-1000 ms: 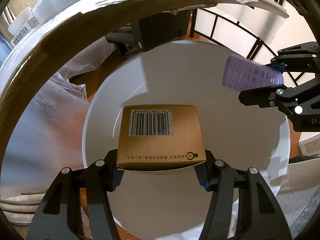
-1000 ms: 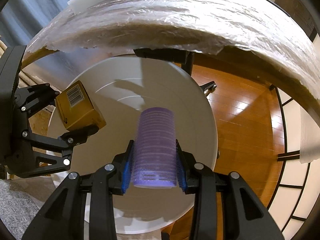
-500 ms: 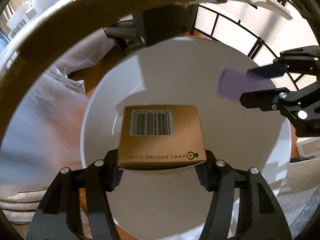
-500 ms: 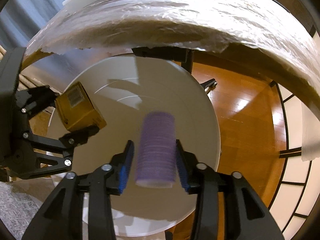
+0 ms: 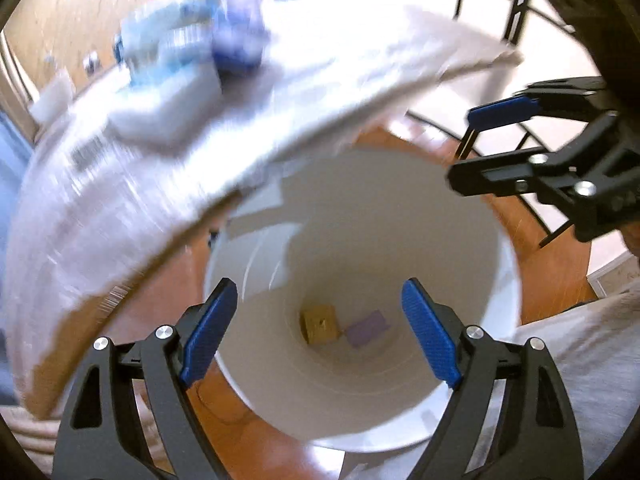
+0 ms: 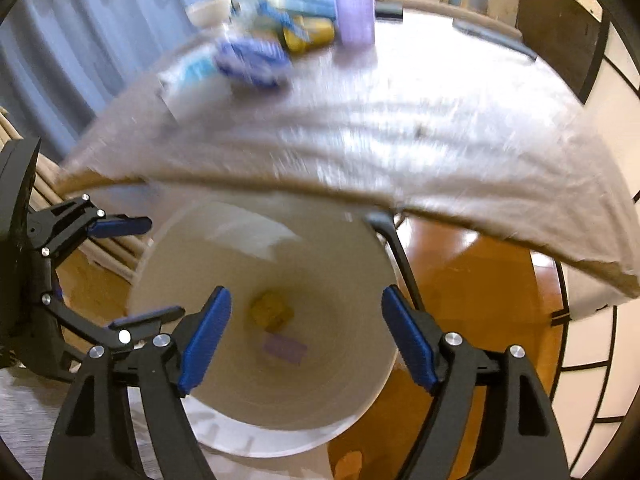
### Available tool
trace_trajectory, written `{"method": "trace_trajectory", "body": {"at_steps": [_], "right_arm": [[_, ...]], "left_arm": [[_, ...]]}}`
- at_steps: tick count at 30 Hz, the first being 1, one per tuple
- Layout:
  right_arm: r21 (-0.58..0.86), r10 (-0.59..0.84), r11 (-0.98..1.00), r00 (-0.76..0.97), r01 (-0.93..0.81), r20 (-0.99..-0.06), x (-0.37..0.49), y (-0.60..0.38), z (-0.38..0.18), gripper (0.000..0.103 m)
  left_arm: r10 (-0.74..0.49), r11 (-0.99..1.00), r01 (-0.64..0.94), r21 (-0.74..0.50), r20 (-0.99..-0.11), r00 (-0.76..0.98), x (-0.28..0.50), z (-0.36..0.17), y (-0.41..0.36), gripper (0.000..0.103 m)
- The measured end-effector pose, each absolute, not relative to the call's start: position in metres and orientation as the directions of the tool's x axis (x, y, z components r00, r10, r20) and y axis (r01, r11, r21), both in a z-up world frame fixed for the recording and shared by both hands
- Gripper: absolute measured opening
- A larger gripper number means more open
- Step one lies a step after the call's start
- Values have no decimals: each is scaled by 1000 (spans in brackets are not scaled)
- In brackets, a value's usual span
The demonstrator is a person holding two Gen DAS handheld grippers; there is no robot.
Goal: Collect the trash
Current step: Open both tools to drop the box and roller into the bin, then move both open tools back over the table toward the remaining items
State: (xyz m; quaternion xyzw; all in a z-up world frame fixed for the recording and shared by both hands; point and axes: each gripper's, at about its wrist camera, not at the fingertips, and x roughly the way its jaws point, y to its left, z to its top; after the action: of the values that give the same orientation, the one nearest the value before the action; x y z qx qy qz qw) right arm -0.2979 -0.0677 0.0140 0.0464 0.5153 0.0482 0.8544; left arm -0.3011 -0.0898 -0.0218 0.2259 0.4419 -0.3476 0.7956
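The brown box (image 5: 320, 323) and the purple roller (image 5: 367, 332), each clamped in a hand-held gripper a second ago, now lie side by side, just beside one another, at the bottom of the white bin (image 5: 472, 240). In the right wrist view the box (image 6: 271, 311) sits above the roller (image 6: 285, 349) on the bin's floor. Above the bin's mouth, the left hand-held gripper (image 5: 320, 336) has its blue pads (image 5: 208, 334) apart and its jaws are opening, with nothing between them. The right hand-held gripper (image 6: 306, 332) likewise stands apart over the bin (image 6: 360, 264), its jaws opening and empty. Beyond the bin, a plastic-covered counter (image 6: 420, 120) carries more blurred litter: blue wrappers (image 6: 252, 60), a yellow item (image 6: 306, 34) and a second purple roller (image 6: 355, 12). Wooden floor (image 6: 480, 280) shows beside the bin.
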Motion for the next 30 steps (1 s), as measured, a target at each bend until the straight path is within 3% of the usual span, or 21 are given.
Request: {"method": "trace_trajectory", "body": {"at_steps": [4, 9, 19, 30], "right_arm": [[115, 123, 992, 548, -49, -827, -305, -66, 49, 86], [40, 64, 998, 634, -51, -770, -297, -65, 82, 93], [16, -23, 999, 701, 48, -713, -252, -92, 102, 98], [94, -9, 989, 686, 112, -727, -210, -119, 90, 98]], "left_arm": [[-453, 644, 765, 20, -795, 402, -311, 20, -80, 97], [-516, 681, 732, -16, -720, 464, -306, 57, -67, 98], [-394, 823, 564, 67, -648, 652, -238, 78, -45, 101], [-272, 876, 470, 108, -694, 666, -181, 59, -36, 101]]}}
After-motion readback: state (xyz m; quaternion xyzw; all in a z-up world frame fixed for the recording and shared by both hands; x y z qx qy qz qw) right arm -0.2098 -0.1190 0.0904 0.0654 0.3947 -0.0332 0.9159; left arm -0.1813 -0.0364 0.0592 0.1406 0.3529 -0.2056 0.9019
